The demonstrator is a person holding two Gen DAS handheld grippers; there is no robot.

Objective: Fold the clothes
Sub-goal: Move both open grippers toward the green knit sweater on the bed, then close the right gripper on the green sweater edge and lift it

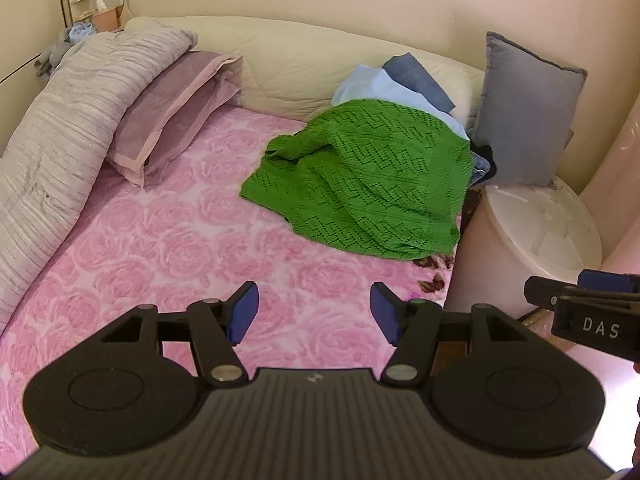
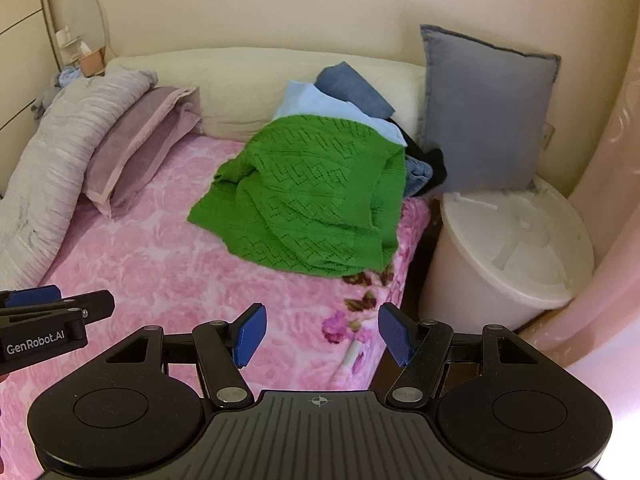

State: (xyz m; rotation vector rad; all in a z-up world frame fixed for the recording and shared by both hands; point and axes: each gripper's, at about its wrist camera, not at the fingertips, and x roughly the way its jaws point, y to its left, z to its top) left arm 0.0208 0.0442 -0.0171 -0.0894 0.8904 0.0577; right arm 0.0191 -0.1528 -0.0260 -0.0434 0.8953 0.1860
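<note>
A crumpled green openwork-knit garment (image 1: 360, 184) lies on the bed's pink rose-patterned blanket (image 1: 180, 240), well ahead of both sets of fingers and a little to the right of the left gripper (image 1: 314, 314); seen from the right gripper (image 2: 322, 334) it sits ahead and slightly left. It is draped over the front of a small heap — a pale blue cloth (image 1: 368, 86), a folded denim-blue piece (image 1: 416, 76) and darker items tucked beside a grey square cushion (image 1: 524, 112). Both grippers hover above the blanket with their blue-padded fingers spread apart and nothing between them. The knit looks light, soft and very limp, with a lacy zigzag stitch that will likely stretch and sag under its own weight, and could snag on a finger edge. Its near hem, lying flat on the blanket just ahead of the fingers, seems the best hold: one gripper at each end of that edge, pinching a full fold of fabric — not a single loop — so it can be drawn clear of the heap and spread flat. Which edge is hem or sleeve cannot be told.
</note>
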